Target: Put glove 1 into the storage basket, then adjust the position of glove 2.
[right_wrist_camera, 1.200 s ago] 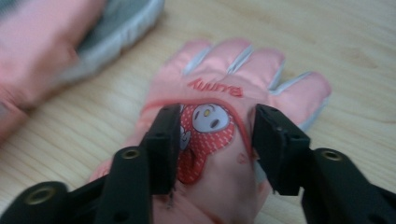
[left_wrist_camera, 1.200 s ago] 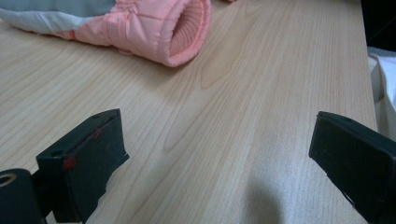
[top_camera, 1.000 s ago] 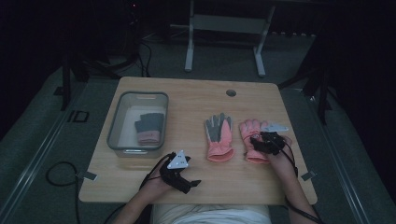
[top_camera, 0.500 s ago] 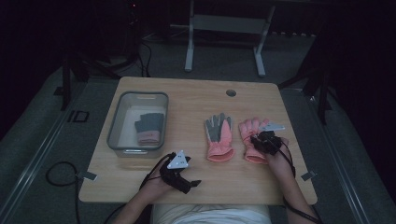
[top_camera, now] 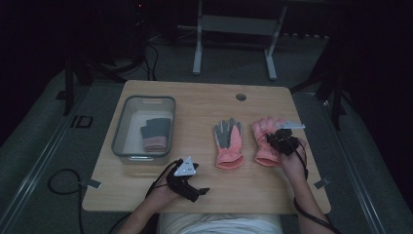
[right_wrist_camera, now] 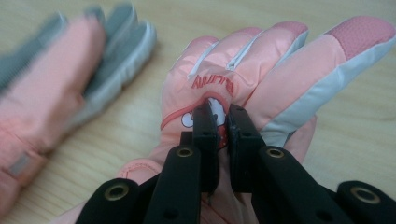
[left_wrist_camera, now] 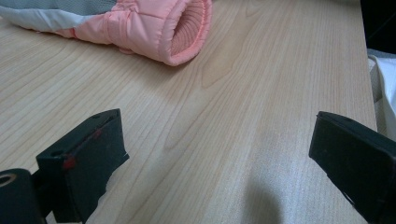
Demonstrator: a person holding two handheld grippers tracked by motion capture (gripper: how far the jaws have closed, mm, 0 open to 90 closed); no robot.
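Two pink gloves lie side by side on the wooden table. The left one lies grey palm up, and its cuff lies ahead of my left gripper. My right gripper has just closed its jaws and pinches the fabric on the back of the right glove, at a small printed picture. From above, that gripper sits over the right glove. My left gripper rests open near the table's front edge, nothing between its jaws.
A clear plastic bin stands at the table's left with a grey and pink glove inside. A round hole sits near the far edge. Dark stands and cables lie on the floor beyond. The other glove lies left of my right gripper.
My right gripper has shifted a little towards the far side over the right glove and sits slightly higher. The left hand and gripper have kept still.
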